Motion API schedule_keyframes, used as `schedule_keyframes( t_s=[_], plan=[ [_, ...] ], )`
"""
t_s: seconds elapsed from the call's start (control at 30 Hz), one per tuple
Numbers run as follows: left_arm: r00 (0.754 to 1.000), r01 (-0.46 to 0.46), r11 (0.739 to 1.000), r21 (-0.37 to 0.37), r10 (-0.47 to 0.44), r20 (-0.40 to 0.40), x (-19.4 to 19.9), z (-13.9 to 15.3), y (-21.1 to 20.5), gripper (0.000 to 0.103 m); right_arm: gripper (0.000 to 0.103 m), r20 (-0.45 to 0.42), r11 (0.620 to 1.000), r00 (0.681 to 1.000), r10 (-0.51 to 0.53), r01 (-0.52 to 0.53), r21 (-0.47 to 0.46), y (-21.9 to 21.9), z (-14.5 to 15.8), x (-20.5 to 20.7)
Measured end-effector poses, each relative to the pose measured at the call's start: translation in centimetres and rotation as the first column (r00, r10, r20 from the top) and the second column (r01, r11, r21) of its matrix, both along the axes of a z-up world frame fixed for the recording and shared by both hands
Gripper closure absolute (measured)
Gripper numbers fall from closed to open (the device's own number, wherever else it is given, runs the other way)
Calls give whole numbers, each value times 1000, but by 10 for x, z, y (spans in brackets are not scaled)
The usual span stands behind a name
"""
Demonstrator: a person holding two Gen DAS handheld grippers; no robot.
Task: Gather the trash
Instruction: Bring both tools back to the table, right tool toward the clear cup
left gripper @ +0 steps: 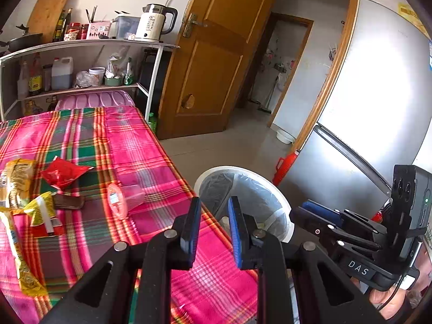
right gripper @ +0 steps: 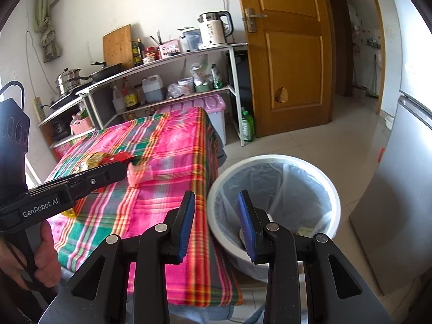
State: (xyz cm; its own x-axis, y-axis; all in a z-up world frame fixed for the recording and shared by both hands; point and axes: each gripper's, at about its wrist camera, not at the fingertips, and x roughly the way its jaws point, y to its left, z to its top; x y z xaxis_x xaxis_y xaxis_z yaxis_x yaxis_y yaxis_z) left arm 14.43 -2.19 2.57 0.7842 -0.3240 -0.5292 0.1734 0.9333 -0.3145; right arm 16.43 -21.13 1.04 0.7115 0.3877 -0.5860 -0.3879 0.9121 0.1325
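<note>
Wrappers (left gripper: pixel 51 189) and a plastic cup (left gripper: pixel 124 198) are being left at nine o'clock on the tablecloth (left gripper: pixel 129 140), while the left gripper (left gripper: pixel 214 232) and right gripper (right gripper: pixel 217 225), slightly parted and empty, are being held beside the bin (right gripper: pixel 272 162) at three o'clock.
</note>
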Motion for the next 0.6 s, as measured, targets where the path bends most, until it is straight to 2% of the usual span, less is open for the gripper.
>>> schedule_keyframes(
  t_s=[0.3, 0.6],
  plan=[
    [997, -72, 997, 21, 72, 11, -27, -1, 25, 79, 61, 13, 997, 997, 74, -74, -2, 29, 4, -17],
    [990, -139, 990, 32, 139, 3, -42, -8, 48, 75, 58, 5, 991, 991, 131, -131, -7, 50, 1, -22]
  ],
)
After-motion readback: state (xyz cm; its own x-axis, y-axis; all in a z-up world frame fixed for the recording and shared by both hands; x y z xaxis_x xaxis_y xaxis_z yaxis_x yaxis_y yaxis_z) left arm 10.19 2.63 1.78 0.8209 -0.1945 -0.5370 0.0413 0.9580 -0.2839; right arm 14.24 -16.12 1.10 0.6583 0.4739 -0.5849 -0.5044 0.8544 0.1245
